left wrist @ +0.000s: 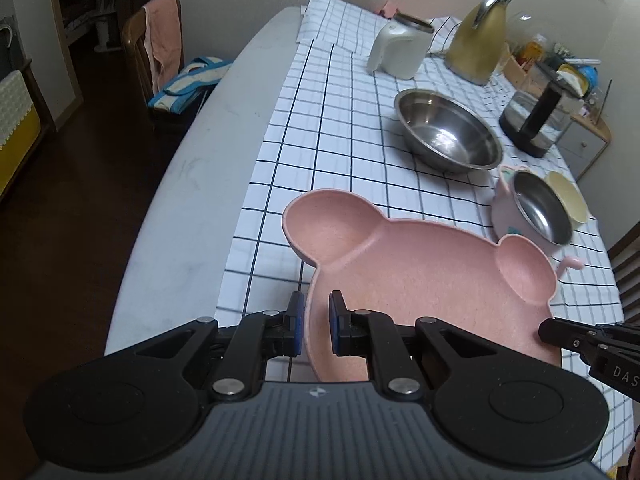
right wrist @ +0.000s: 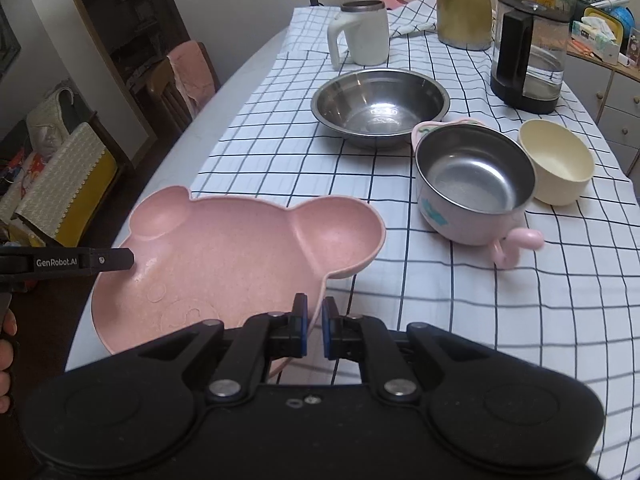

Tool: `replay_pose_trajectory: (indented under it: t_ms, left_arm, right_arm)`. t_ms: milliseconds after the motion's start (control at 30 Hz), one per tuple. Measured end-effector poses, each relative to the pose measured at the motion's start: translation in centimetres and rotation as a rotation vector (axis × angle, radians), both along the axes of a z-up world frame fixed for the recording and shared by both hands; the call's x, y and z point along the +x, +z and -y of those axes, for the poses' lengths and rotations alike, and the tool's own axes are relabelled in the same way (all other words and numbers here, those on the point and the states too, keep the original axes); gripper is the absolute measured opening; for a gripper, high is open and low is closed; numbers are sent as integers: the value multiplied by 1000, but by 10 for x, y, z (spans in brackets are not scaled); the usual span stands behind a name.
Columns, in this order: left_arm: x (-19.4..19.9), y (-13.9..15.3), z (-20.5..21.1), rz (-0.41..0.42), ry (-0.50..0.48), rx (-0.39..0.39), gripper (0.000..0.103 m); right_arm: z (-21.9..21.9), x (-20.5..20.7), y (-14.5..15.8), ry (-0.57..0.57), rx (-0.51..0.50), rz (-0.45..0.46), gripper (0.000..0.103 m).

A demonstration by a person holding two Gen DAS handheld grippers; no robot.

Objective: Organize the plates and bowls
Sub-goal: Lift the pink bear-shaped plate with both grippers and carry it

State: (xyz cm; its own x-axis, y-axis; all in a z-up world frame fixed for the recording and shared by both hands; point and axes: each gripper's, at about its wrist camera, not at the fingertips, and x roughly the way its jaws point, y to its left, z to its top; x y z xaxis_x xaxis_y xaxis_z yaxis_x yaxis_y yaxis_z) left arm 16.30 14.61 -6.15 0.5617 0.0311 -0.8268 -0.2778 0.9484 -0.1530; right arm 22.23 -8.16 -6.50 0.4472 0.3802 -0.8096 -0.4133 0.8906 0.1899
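Over a white, black-gridded tablecloth (right wrist: pixel 460 320), my left gripper (left wrist: pixel 317 322) and right gripper (right wrist: pixel 315 326) clamp opposite rims of the pink bear-shaped plastic plate (right wrist: pixel 224 264); only the left view shows a chair-draped pink towel (left wrist: pixel 163 36) and blue bag (left wrist: pixel 188 84).

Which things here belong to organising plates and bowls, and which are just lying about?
Job: pink bear plate, held by left gripper and right gripper; large steel bowl; pink-handled steel bowl; cream bowl.
Lying about: white mug; gold kettle; glass kettle.

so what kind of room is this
Most likely a home dining or kitchen area: a table under a white checked tablecloth, a gold metal kettle, a glass electric kettle, and a wooden chair draped with a pink towel.
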Motion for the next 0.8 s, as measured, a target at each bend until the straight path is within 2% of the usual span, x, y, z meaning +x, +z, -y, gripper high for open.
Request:
replay_pose_trajectory:
  t_ms: [333, 800]
  left_arm:
    - [-62, 18, 13, 56, -2, 12, 12]
    - [-128, -17, 28, 8, 9, 0, 12]
  right_arm:
    - [16, -53, 17, 20, 40, 23, 8]
    - [23, -106, -1, 71, 8, 29, 8]
